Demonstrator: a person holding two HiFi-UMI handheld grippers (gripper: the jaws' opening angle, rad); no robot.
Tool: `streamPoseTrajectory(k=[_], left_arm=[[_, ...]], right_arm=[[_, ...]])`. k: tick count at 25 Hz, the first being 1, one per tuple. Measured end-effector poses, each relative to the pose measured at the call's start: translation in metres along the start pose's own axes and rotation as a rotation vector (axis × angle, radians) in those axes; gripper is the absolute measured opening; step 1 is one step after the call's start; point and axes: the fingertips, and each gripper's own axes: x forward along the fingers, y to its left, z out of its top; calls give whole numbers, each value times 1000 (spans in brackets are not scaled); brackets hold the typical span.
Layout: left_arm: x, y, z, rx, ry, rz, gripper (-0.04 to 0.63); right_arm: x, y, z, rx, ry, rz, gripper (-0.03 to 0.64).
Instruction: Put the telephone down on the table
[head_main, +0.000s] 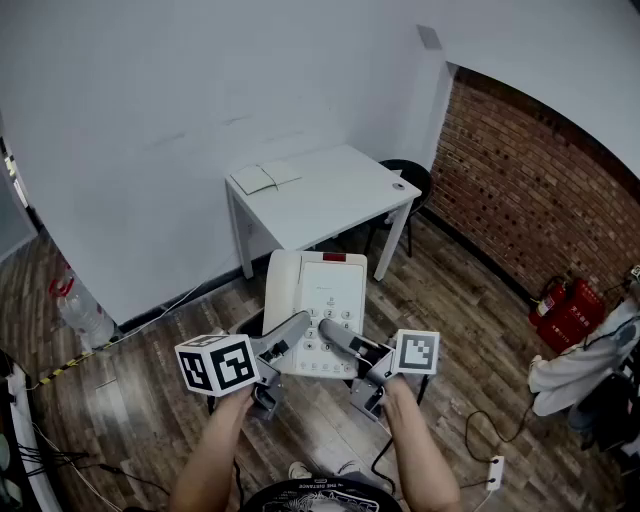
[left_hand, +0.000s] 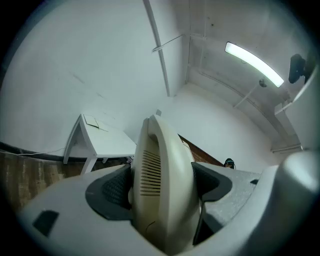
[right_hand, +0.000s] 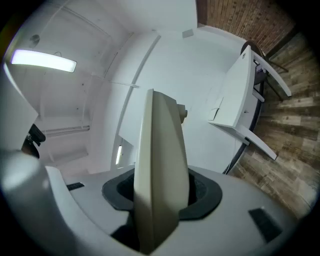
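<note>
A cream desk telephone (head_main: 318, 305) with its handset on the left side and a keypad hangs in the air in front of me, held by both grippers. My left gripper (head_main: 290, 335) is shut on its near left edge, where the handset side (left_hand: 162, 185) fills the space between the dark pads. My right gripper (head_main: 340, 342) is shut on the near right edge, a thin cream wedge (right_hand: 160, 170) clamped between its pads. The white table (head_main: 318, 193) stands beyond and below the telephone, against the wall.
An open booklet (head_main: 264, 177) lies at the table's far left corner and a small round object (head_main: 399, 186) near its right edge. A black stool (head_main: 410, 180) stands right of the table. Red fire extinguishers (head_main: 562, 305) sit by the brick wall. Cables and a power strip (head_main: 492, 470) lie on the wooden floor.
</note>
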Motion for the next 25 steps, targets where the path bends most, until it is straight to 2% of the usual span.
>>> streamPoseTrajectory(k=[13, 20, 25], left_arm=[[18, 5, -10, -7, 28, -20, 379], [69, 3, -16, -6, 50, -9, 380], [130, 5, -12, 5, 54, 8, 379]], right_arm=[[-9, -16, 5, -4, -19, -31, 183], [-29, -45, 42, 17, -29, -32, 183], [-42, -78, 92, 16, -24, -8, 183]])
